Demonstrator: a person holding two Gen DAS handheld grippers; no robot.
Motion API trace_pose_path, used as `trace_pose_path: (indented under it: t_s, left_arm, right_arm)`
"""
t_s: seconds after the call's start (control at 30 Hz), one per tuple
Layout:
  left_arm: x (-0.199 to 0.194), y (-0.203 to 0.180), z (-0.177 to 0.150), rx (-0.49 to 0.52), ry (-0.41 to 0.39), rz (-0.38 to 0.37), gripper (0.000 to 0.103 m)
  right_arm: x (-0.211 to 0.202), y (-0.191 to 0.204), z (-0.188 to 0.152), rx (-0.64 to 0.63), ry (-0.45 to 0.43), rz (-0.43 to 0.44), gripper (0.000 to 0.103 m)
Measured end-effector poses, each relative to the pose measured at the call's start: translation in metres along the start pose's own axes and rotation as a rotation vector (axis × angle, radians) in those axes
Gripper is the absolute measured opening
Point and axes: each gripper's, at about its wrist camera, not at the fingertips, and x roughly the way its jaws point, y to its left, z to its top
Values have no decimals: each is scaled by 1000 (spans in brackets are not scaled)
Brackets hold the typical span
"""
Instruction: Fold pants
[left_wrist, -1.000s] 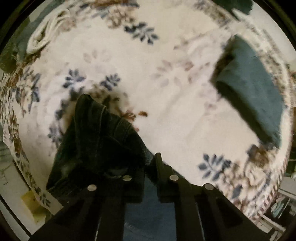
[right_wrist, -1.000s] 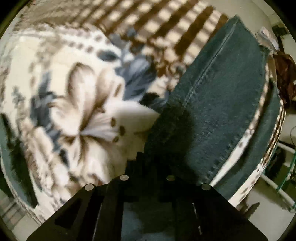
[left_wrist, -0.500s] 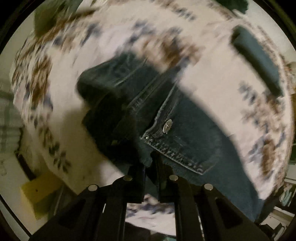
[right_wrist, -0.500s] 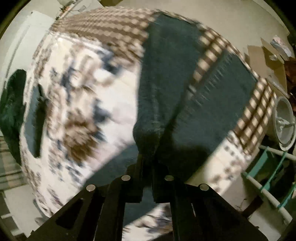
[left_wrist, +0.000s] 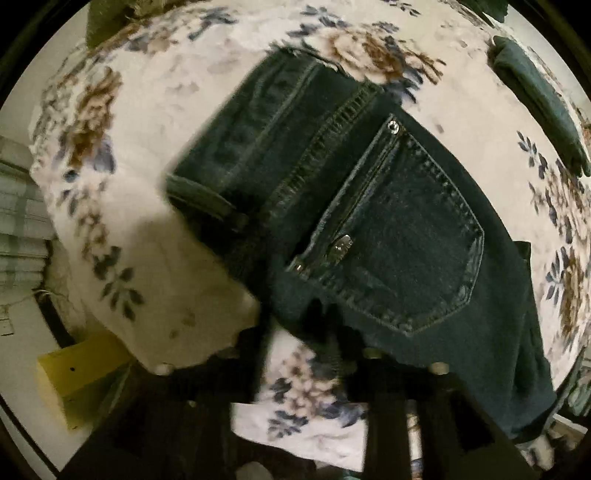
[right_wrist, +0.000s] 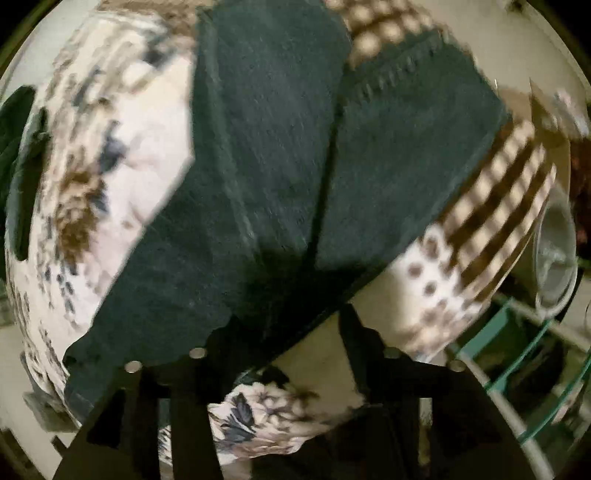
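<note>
Dark blue jeans (left_wrist: 388, 221) lie on a floral bedspread (left_wrist: 147, 122), folded, with a back pocket and its zip facing up. My left gripper (left_wrist: 299, 332) points down at the waist edge. Its jaws are opening; the denim edge sits just ahead of the fingertips and no pad presses on it. In the right wrist view the two legs (right_wrist: 280, 155) lie side by side across the bedspread (right_wrist: 122, 122). My right gripper (right_wrist: 288, 332) hangs over their near edge. Its jaws are opening too, with shadowed denim between them and no pad gripping it.
A folded dark green garment (left_wrist: 539, 107) lies at the bed's far right; another dark cloth (right_wrist: 18, 155) shows at the left of the right wrist view. A yellow box (left_wrist: 74, 376) sits below the bed edge. A white bowl (right_wrist: 557, 251) and green tubing (right_wrist: 517, 350) stand beside the bed.
Both grippers were shut on the denim and carried it across the bed. Now the jaws of both have parted and the jeans lie flat, folded over.
</note>
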Motion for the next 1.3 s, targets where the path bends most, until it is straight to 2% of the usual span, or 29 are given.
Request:
trace_pose_path:
  t_s: [0.03,0.07,0.13,0.2,0.3,0.4,0.47,0.5,0.53,0.57,0.6,0.67,0.73,0.8,0.9,0.97,1.0,1.03,1.07,1.2,1.3]
  left_arm:
    - [-2,0,0,4,-15,7,59]
    - [-3,-1,-1,7,-29,16,72]
    - [-2,-4,1,13,-51,26,74]
    - [7,-10,4,30,-41,43,74]
    - [14,-19,5,51,-53,67,74]
    - [19,-32,8,65,-67,86,74]
    - [21,-34,12,64,-69,91,74]
    - [22,-35,14,62,-71,91,74]
    - [23,-34,17,63,-74,93,74]
    - [24,-33,17,62,-76,95,74]
    - [19,-41,10,61,-77,94,74]
    - [21,-40,13,58,-73,91,74]
    - [21,-34,7,54,-66,92,74]
    - [23,-33,4,49,-60,94,74]
    - [25,-29,1,44,-51,92,74]
    - [24,-29,-2,50,-52,93,74]
    - [23,-30,-3,53,-54,95,74]
    - [23,-30,-3,58,-54,96,74]
    - [23,-28,-4,62,-55,96,74]
    - [21,-28,-7,63,-50,97,74]
    - [20,-24,-8,63,-50,93,74]
  right_arm:
    - [-8,3,5,-30,-37,-18,67]
    - [-17,7,13,-69,-81,-39,70]
    - [-25,21,35,-124,-145,-78,81]
    - [-27,33,61,-135,-197,-84,87]
    - [-16,60,105,-152,-246,-145,90]
    - [8,88,152,-198,-244,-221,90]
    - [28,88,173,-198,-183,-259,90]
    - [33,88,179,-195,-158,-271,87]
    - [34,82,182,-186,-146,-276,60]
    - [27,70,182,-163,-166,-265,41]
    - [17,59,181,-139,-189,-253,14]
    - [-14,26,172,-67,-274,-235,11]
    - [-38,-12,160,-4,-311,-230,10]
    - [-51,-57,145,80,-307,-206,10]
    - [-43,-121,124,207,-219,-163,10]
    - [-31,-151,113,260,-164,-139,26]
    - [-29,-161,110,284,-166,-131,39]
    - [-31,-175,105,325,-181,-85,51]
    - [-32,-186,100,367,-194,-31,55]
    - [-25,-207,81,469,-211,117,58]
    - [-10,-211,76,554,-189,151,58]
